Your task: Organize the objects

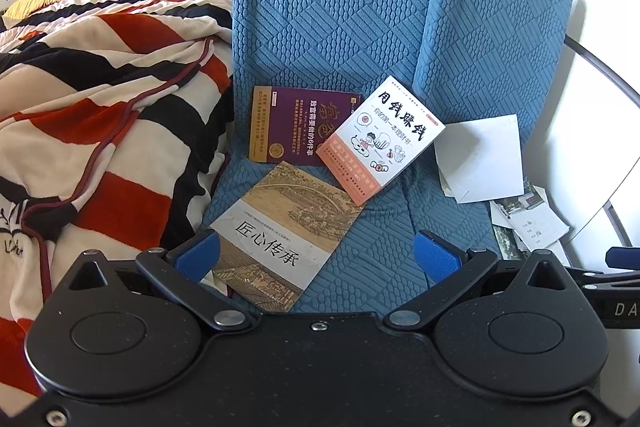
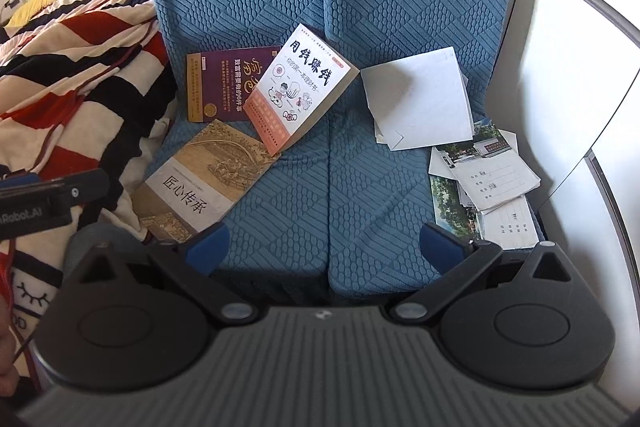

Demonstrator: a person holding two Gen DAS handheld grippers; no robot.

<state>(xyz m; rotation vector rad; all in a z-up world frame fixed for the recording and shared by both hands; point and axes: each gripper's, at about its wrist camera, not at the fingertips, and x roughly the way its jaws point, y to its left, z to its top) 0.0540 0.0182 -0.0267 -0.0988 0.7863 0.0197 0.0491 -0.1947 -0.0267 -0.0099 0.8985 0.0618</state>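
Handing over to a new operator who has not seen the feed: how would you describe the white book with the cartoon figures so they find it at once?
Start at the blue textured seat cushion beside the striped blanket, where three books lie together. The white book is the rightmost of them, tilted, overlapping the purple book and touching the tan book. It alone has a white cover with bold black characters, cartoon figures and an orange band.

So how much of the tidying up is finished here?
Nothing looks tidied yet. Three books lie scattered on the blue cushion: the purple book, the white book overlapping it, and the tan book askew in front. Loose papers and booklets sit jumbled to the right. Nothing is in hand: the left gripper and right gripper are both open and empty. All the gathering remains.
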